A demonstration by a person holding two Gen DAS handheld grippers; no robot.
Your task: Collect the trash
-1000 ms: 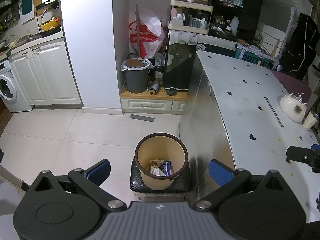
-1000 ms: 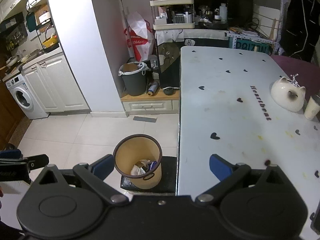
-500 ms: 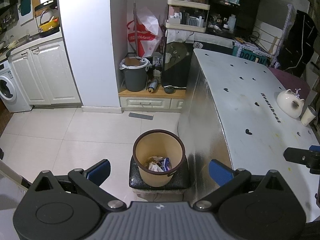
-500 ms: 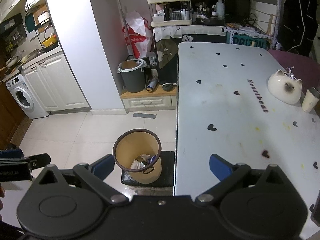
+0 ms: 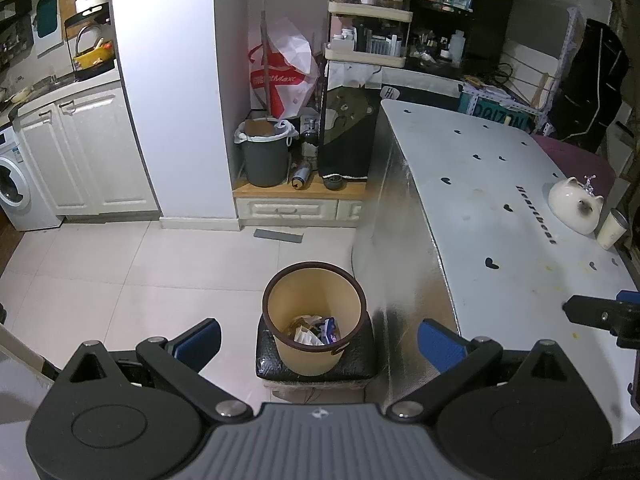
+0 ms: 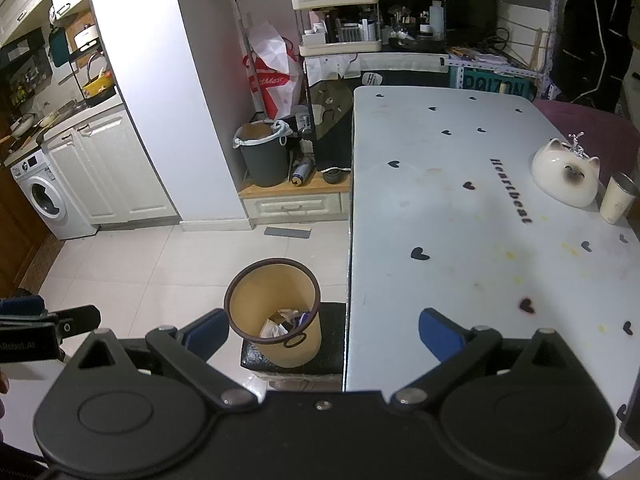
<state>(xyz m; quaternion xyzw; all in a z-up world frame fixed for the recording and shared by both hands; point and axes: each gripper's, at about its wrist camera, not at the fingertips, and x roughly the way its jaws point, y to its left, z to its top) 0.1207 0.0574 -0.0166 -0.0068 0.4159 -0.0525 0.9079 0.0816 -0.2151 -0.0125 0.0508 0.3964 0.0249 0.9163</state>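
Tan, dark-rimmed, the trash bin point(image 5: 314, 318) stands on a black stool point(image 5: 316, 364) just beside the white desk point(image 5: 500, 184), holding what looks like crumpled paper trash point(image 5: 314, 330). Both the left gripper point(image 5: 318, 336) and right gripper point(image 6: 324, 330) are spread wide — empty.

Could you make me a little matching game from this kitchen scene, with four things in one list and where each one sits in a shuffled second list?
Things:
1. tan wastebasket
2. grey bin
3. cat-shaped ceramic pot
4. washing machine

Places:
A. on the white table, next to a cup
B. on a black stool beside the table
C. under the kitchen counter at far left
D. on the low wooden ledge in the alcove

Pairs: 1-B, 2-D, 3-A, 4-C
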